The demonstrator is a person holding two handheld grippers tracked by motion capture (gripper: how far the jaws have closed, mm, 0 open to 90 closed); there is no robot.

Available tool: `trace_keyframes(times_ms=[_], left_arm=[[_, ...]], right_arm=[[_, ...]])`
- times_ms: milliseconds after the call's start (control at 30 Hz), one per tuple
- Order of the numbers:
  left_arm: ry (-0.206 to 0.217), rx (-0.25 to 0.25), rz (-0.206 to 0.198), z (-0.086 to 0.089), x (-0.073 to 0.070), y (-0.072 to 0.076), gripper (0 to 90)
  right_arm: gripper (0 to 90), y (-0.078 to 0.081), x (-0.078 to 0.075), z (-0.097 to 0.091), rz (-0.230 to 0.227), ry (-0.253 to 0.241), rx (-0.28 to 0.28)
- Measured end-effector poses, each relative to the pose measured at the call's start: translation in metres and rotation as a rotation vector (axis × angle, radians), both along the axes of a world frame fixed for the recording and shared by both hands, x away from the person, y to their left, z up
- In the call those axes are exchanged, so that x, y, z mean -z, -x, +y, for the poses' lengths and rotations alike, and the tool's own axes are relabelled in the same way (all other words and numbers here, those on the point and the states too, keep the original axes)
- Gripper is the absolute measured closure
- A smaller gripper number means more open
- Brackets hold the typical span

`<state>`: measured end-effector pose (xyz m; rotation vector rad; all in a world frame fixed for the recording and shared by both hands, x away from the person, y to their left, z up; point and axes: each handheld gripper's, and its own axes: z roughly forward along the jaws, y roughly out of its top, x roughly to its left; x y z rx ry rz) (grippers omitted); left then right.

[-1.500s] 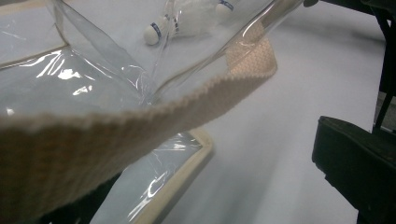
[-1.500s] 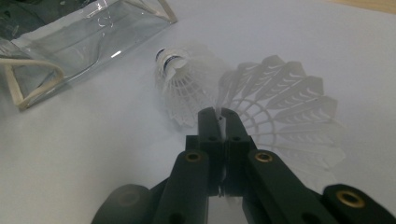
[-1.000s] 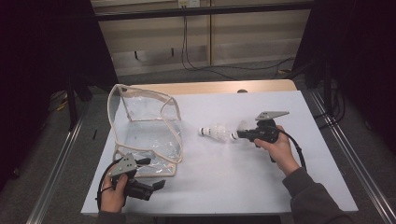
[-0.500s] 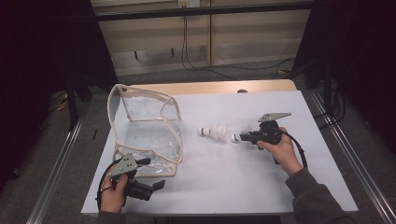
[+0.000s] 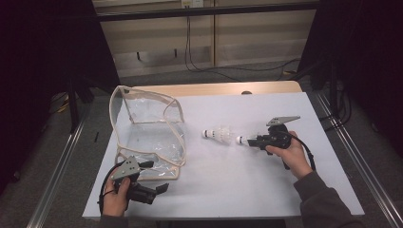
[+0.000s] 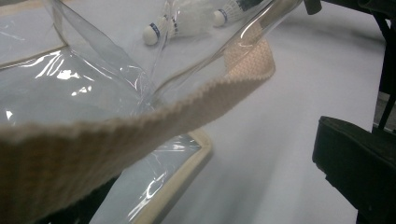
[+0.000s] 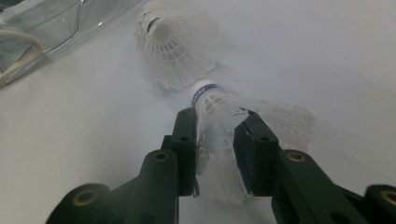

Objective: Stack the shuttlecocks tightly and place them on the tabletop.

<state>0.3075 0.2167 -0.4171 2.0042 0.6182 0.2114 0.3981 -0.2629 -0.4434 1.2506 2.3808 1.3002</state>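
The right gripper (image 5: 250,140) lies low over the white table (image 5: 266,190), pointed toward the clear bag (image 5: 142,137) at the far side of the sheet. Between its jaws sits a white shuttlecock (image 7: 219,140), cork end forward, blue band showing just past the tips. The jaws have just been opening. In the right gripper view one pad lies against the plastic skirt, the other stands a hair off it, and the skirt keeps its full flare. I read the grip as let go, with the shuttlecock resting between the pads on the table.

Straight ahead of that gripper, just beyond the held one's cork, lies a second shuttlecock (image 5: 216,133) on its side, its skirt turned toward the tool and its cork pointing on toward the bag. The two nearly touch; whether they do, I cannot tell.

Over to the left gripper (image 5: 151,179), down at the near corner of the bag. In the left gripper view the bag's woven beige edge band (image 6: 140,135) runs right across the front of the tool, and one jaw stands off at the side with nothing against it. The other jaw is hidden under the band, so whether this tool is clenched on the band or loose, I cannot tell. Through the clear plastic, both shuttlecocks show well ahead of it.
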Motion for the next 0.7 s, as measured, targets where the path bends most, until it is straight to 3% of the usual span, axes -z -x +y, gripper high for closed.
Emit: trace_keyframes(times_ms=[267, 533, 700], left_arm=[[-0.002, 0.001, -0.001, 0.0004, -0.0001, 0.0001, 2.5], [-0.004, -0.001, -0.003, 0.0002, -0.0003, 0.0002, 2.5], [0.0, -0.002, 0.0, -0.0003, -0.0002, 0.0006, 2.5]], right_arm=[[72.4, 0.0025, 0.0007, 0.0032, 0.013, 0.02, -0.037], [69.8, 0.0051, -0.0009, 0.0019, 0.009, 0.023, -0.039], [83.1, 0.0062, 0.0001, 0.006, 0.015, 0.024, -0.071]])
